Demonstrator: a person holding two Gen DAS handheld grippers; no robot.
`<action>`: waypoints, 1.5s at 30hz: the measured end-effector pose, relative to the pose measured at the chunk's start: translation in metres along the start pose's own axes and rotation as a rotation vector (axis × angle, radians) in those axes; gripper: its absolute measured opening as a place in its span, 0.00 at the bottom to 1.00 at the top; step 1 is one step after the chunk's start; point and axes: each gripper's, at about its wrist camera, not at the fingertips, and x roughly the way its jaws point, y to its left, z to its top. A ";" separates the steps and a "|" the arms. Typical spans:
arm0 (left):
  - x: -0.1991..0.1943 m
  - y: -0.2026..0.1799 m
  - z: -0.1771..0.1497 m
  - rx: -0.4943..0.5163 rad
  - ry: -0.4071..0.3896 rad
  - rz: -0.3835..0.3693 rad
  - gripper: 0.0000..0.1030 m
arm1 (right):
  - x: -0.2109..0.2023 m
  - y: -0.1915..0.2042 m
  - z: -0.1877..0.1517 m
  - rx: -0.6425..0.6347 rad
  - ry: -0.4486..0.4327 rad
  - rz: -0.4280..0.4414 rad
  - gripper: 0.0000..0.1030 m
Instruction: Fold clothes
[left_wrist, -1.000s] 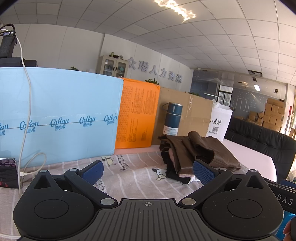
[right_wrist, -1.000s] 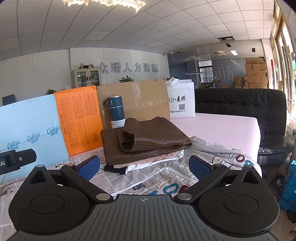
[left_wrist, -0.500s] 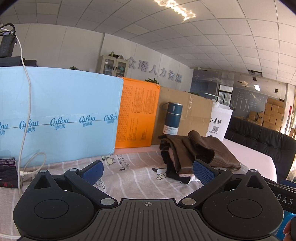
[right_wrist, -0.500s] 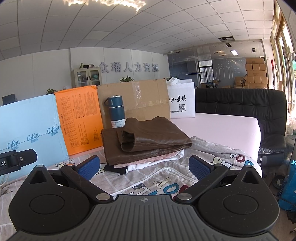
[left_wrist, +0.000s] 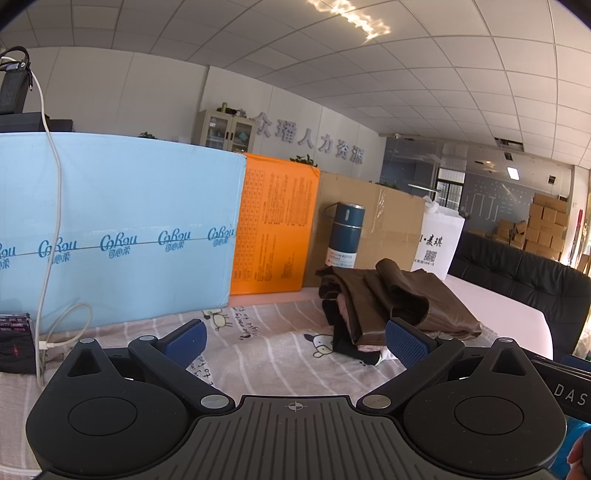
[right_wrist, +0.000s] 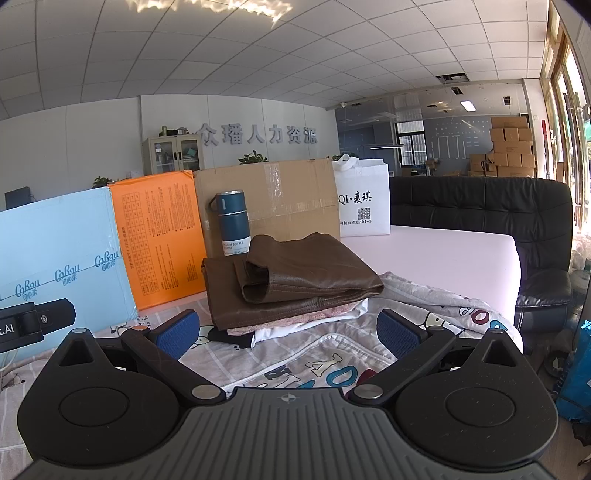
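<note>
A stack of folded clothes (left_wrist: 388, 306) (right_wrist: 295, 284) lies on the cartoon-print sheet (left_wrist: 258, 339) (right_wrist: 314, 358), topped by a folded brown leather-like garment over pink, white and black pieces. In the left wrist view the stack is ahead and to the right. My left gripper (left_wrist: 295, 341) is open with nothing between its blue pads; its right pad overlaps the stack's near edge in the image. My right gripper (right_wrist: 288, 330) is open too, with the stack just beyond its fingertips.
Behind the stack stand a blue box (left_wrist: 110, 229), an orange box (left_wrist: 273, 229), a cardboard box (right_wrist: 269, 203), a teal vacuum bottle (right_wrist: 232, 225) and a white bag (right_wrist: 364, 203). A black sofa (right_wrist: 498, 221) runs along the right. A white cable (left_wrist: 48, 221) hangs at left beside a phone (left_wrist: 14, 343).
</note>
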 end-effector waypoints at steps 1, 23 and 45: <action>0.000 0.000 0.000 0.000 0.000 -0.001 1.00 | 0.000 0.000 0.000 0.000 0.000 0.000 1.00; -0.001 0.000 0.000 0.003 0.000 -0.003 1.00 | 0.000 -0.001 0.000 0.002 0.004 -0.004 1.00; -0.002 -0.003 -0.001 0.015 -0.004 0.009 1.00 | 0.000 -0.002 -0.001 0.003 0.003 -0.010 1.00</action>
